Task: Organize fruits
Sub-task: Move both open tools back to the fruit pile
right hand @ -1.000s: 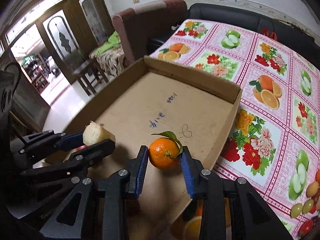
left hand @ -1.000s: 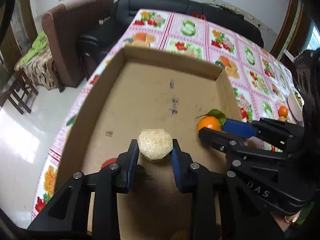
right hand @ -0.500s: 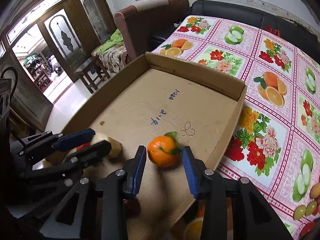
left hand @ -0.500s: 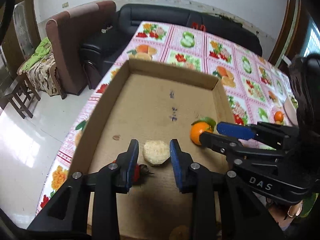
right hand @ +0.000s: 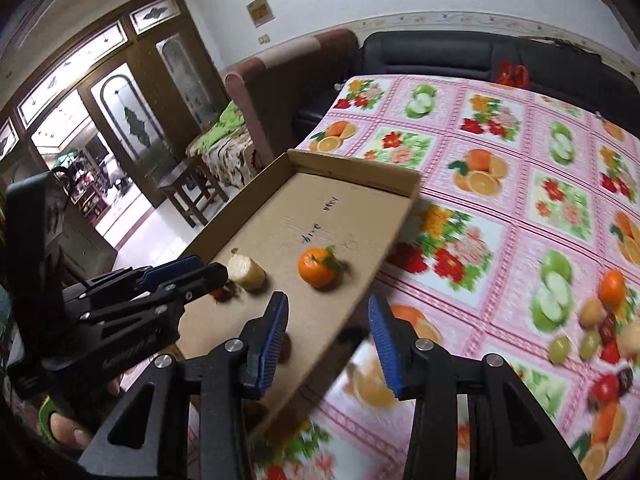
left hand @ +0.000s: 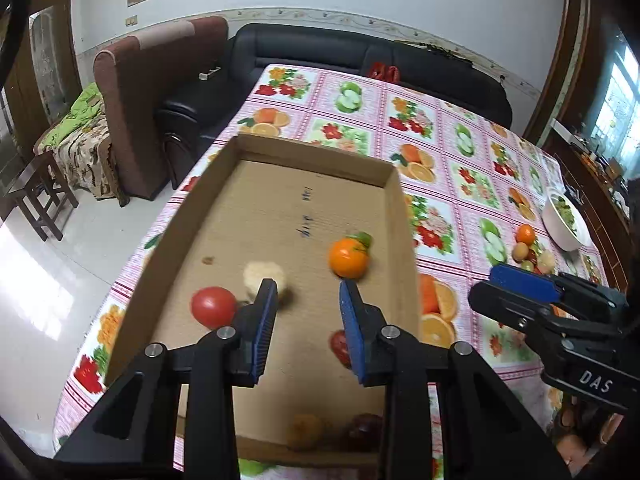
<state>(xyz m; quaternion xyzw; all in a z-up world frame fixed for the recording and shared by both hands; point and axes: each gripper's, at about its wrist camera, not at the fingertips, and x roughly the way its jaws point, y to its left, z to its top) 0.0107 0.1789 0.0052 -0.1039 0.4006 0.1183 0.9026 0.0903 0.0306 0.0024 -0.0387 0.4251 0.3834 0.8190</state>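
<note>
A shallow cardboard box (left hand: 316,154) (right hand: 356,170) lies on the flowered tablecloth. On its floor rest an orange with a leaf (left hand: 347,259) (right hand: 317,269), a pale peeled fruit piece (left hand: 260,274) (right hand: 246,274) and a red tomato (left hand: 213,306). My left gripper (left hand: 307,286) (right hand: 210,267) hovers over the box's near part, open, with nothing between its blue pads. My right gripper (right hand: 328,303) (left hand: 484,284) hangs above the box's right wall; its jaws are opening and hold nothing. More fruit (left hand: 340,346) lies nearer in the box, partly hidden by a finger.
A loose heap of mixed fruit (right hand: 600,320) (left hand: 528,248) sits on the cloth to the right, beside a white bowl (left hand: 564,224). A black sofa (left hand: 360,48) and a brown armchair (left hand: 152,92) stand beyond the table's far and left edges.
Both grippers have let go and drawn back and upward. The pale piece and the orange now lie free on the box floor. My right gripper has shifted right, over the box wall.
</note>
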